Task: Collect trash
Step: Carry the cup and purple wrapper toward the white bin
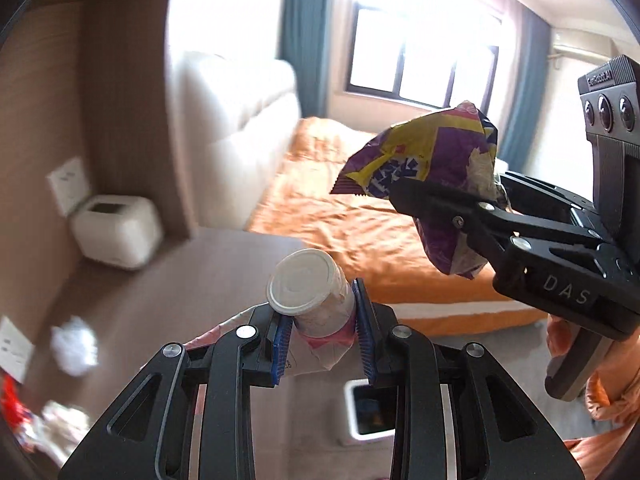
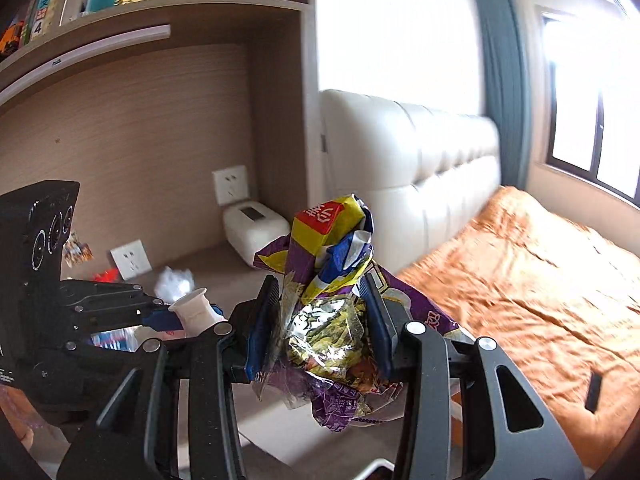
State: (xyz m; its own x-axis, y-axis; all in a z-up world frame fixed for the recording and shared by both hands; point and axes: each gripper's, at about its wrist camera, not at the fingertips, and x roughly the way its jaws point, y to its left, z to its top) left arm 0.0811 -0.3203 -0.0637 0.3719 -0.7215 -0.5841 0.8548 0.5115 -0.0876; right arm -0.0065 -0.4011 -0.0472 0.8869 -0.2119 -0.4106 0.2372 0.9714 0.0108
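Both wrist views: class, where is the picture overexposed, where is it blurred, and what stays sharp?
Left wrist view: the window is blown out white; the crumpled tissue on the desk smears with blur; the small bottle in the left tool is sharp. Right wrist view: glare washes the wall; the snack wrapper in the right tool is crisp.

We see a purple and yellow snack wrapper (image 2: 332, 312) with a red patch at its top, blue-and-white print and a crinkled silver inside. The small bottle (image 1: 316, 300) is white with pink on its label, between blue pads (image 1: 366, 336) on the black left gripper (image 1: 324, 340). The right gripper (image 2: 320, 320) is black too. The bedspread (image 1: 340, 216) is orange, the headboard (image 2: 420, 168) cream, the curtain (image 2: 504, 80) teal, the tabletop (image 1: 192, 280) brown and the bin (image 1: 352, 416) at lower centre white.
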